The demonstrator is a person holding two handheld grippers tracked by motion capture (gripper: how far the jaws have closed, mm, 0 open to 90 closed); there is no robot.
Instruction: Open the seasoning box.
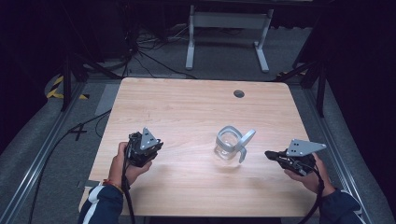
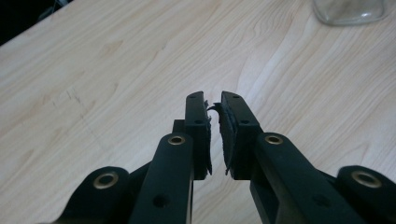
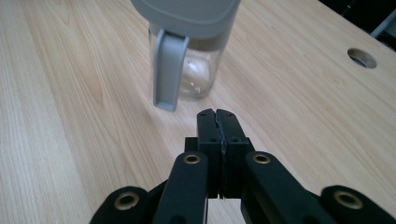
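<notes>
High view: a clear glass jar with a grey lid stands upright on the counter, right of its middle, between the two grippers and touched by neither. The right gripper lies near the jar's right side, pointing level toward it; the left gripper sits well apart on the other side, so the right hand is plainly the nearer.

In the right gripper view the jar stands straight ahead of the jaws and a little to the left, its long axis upright, with a grey latch hanging down its near face. Those jaws are pressed together with nothing between them, so they would probably need to part before taking the jar or latch.

In the left gripper view the jaws stand a narrow slit apart, empty, pads looking frayed; the jar's base shows at the top right, off their line.

The jar's top is cut off in the right gripper view. Whether the lid is fastened or resting loose is hard to make out, and the glass is too clear to tell if anything is inside.
</notes>
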